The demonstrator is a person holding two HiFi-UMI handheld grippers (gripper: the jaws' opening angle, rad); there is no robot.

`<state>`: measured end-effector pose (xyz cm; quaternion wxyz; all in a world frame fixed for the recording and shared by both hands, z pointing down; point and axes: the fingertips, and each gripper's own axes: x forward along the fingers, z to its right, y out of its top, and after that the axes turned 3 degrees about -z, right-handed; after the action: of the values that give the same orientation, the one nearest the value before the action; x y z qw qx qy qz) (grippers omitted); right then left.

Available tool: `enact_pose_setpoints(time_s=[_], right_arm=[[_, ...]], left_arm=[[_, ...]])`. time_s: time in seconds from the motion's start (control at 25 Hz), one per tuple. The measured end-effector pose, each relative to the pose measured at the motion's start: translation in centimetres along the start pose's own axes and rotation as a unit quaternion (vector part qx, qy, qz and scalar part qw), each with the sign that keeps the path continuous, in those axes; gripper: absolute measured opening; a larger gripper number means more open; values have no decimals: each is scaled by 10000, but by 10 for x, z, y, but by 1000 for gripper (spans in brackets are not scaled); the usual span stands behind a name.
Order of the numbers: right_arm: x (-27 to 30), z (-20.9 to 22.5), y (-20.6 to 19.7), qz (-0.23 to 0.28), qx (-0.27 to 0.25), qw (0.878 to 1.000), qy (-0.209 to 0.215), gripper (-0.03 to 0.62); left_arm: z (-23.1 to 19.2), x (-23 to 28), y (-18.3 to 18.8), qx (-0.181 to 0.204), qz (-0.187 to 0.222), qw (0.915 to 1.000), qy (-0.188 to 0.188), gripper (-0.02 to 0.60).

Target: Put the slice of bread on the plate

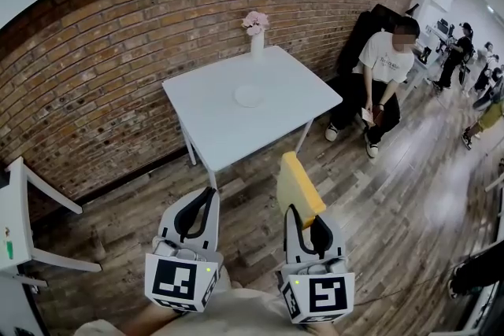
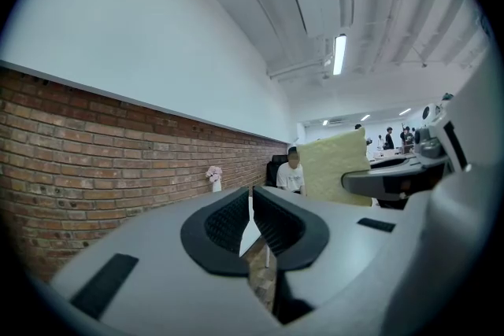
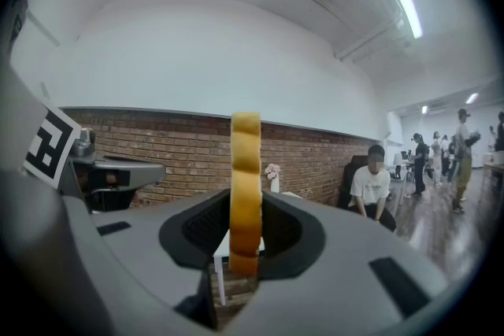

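Note:
My right gripper (image 1: 305, 215) is shut on a yellow-crusted slice of bread (image 1: 298, 183), which stands upright on its edge between the pads (image 3: 245, 185). The left gripper view catches the slice's pale flat face (image 2: 335, 165). My left gripper (image 1: 211, 194) hangs beside it to the left, shut with nothing in it (image 2: 250, 220). Both grippers hover over the wooden floor, short of the white table (image 1: 213, 122). A small white plate (image 1: 249, 96) lies near the table's middle, with nothing on it.
A white vase of pink flowers (image 1: 256, 31) stands at the table's far edge against the brick wall (image 1: 94, 67). A person in a white shirt (image 1: 382, 83) sits right of the table. White furniture (image 1: 16, 224) is at the left. Several people stand far right.

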<state>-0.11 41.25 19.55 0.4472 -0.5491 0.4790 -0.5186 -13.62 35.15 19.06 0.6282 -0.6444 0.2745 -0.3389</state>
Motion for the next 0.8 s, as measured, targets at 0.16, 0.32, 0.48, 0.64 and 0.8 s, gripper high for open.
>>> enact_pose_setpoints(time_s=[0.16,0.32,0.48,0.64,0.8], right_arm=[[7,6,0,-2,-1,10000,19,98],[19,14,0,22,8,10000,-2,98],[37,21,1,0,-15,10000,-42,98],[62,29,3,7,-9,10000,-86,98],[98,38,5,-18,-13,9999,-155,98]], left_arm=[[-1,9,0,16,-14,10000,24,23],[-1,23,-1,21,-13,10000,-3,23],[-6,44,1,28,16,10000,-57,23],[-15,69,2,43,6,9999,-102,23],[-32,103,2,57,-6,9999,-148,23]])
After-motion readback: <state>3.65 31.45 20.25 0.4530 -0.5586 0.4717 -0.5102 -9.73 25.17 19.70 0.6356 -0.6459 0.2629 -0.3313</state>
